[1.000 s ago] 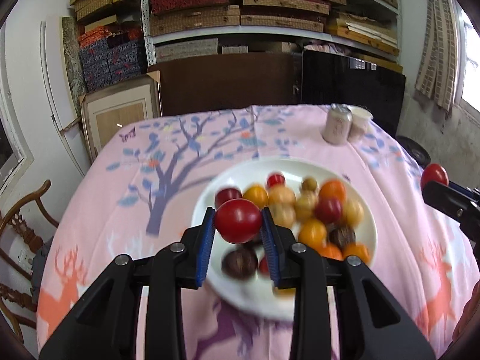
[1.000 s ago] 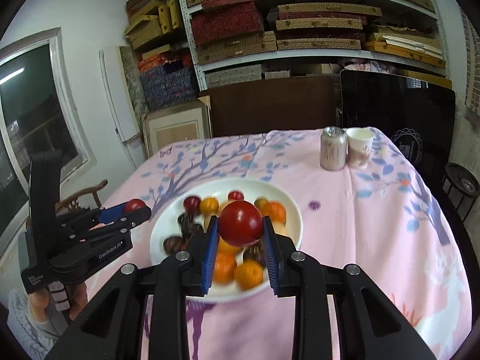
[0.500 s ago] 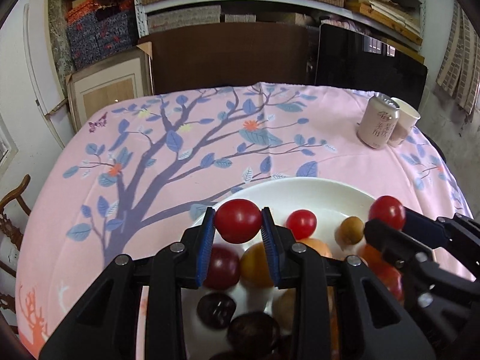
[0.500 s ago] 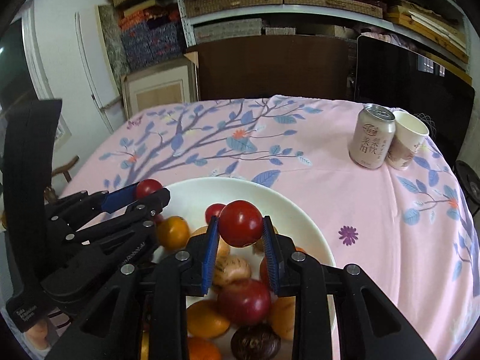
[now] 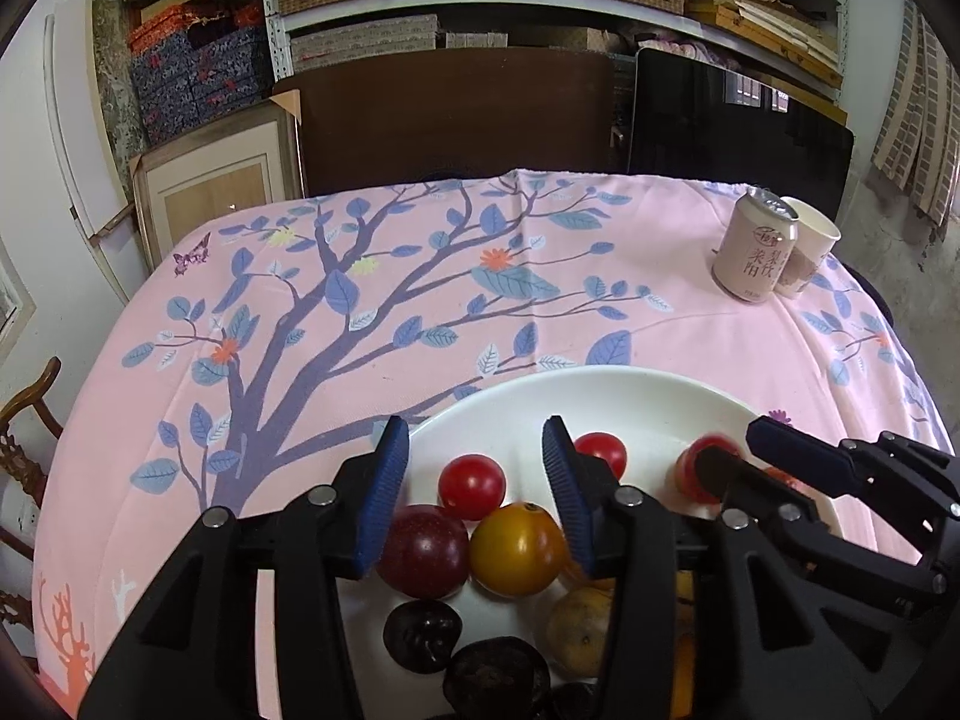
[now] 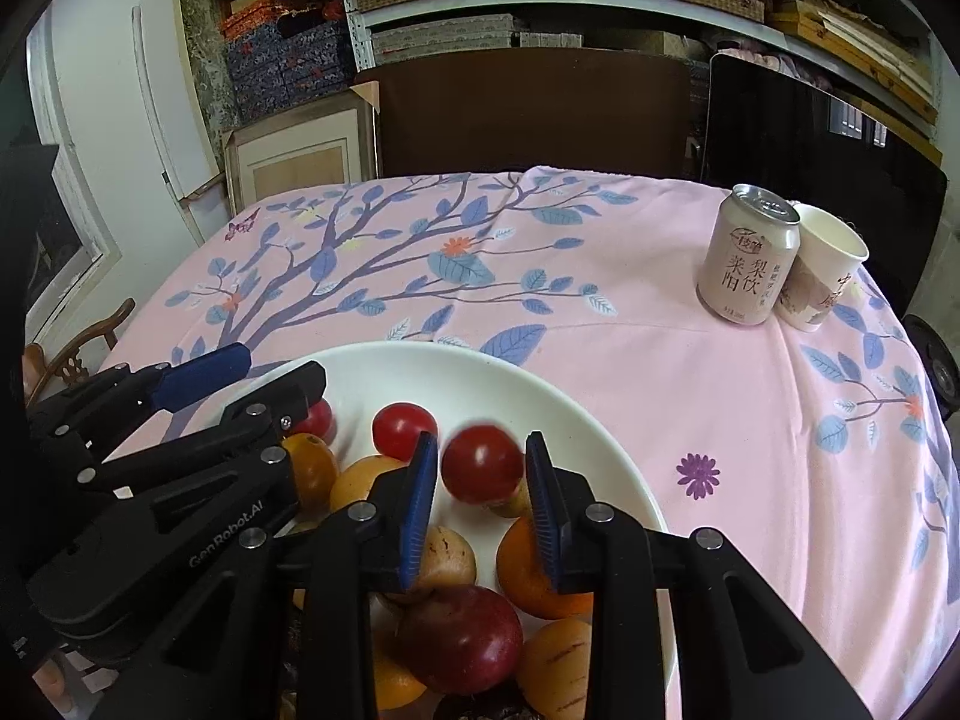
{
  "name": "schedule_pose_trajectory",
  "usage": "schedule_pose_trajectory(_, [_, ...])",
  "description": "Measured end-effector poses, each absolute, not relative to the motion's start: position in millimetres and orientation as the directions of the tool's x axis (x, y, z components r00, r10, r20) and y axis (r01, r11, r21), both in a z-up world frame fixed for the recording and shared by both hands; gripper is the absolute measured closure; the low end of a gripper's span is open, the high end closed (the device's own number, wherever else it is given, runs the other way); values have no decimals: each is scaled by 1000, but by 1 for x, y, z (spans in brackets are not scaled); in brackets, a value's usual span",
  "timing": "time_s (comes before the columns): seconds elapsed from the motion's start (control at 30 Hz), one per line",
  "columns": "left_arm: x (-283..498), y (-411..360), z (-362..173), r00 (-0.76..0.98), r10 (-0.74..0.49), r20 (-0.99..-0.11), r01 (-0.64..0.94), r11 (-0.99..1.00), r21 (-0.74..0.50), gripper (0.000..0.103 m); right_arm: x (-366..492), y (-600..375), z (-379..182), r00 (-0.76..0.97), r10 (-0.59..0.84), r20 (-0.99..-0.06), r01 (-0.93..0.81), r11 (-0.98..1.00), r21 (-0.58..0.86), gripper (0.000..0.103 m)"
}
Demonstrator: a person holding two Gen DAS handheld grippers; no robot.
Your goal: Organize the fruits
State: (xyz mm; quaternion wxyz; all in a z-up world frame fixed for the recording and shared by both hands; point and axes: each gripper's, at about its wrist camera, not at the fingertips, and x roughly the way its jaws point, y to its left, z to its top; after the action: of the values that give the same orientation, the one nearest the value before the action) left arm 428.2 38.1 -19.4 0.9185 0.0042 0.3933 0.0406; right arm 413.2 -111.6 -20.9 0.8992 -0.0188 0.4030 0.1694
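Note:
A white plate on the pink tablecloth holds several red, orange and dark fruits. My left gripper is open over the plate's near left side; a red tomato lies on the plate between its jaws, free of them. My right gripper is open too, with a blurred red tomato between its jaws, apart from both pads. The right gripper shows in the left wrist view, and the left gripper in the right wrist view. The plate also shows in the right wrist view.
A drink can and a paper cup stand at the far right of the table. A dark chair back stands behind the table, shelves with boxes behind it. A wooden chair is at the left.
Both grippers moved lower over the plate and opened. Each has let go of its red tomato; the left one now rests on the plate, the right one is blurred in motion.

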Motion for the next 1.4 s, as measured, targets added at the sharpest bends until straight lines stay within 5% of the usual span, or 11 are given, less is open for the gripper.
schedule_pose_trajectory(0.2, [413, 38, -8, 699, 78, -711, -73, 997, 38, 56, 400, -114, -7, 632, 300, -714, -327, 939, 105, 71])
schedule_pose_trajectory(0.33, [390, 37, 6, 720, 108, -685, -92, 994, 61, 42, 382, -119, 9, 650, 314, -692, -332, 936, 113, 71])
schedule_pose_trajectory(1.03, [179, 9, 34, 807, 146, -572, -118, 989, 85, 9, 197, -176, 21, 741, 355, -570, -316, 933, 172, 42])
schedule_pose_trajectory(1.2, [160, 7, 19, 807, 145, -573, -112, 989, 92, 6, 174, -184, -1, 765, 328, -554, -278, 945, 175, 25])
schedule_pose_trajectory(1.4, [161, 12, 2, 799, 140, -585, -113, 990, 83, 4, 176, -186, -30, 750, 298, -591, -262, 954, 147, 19])
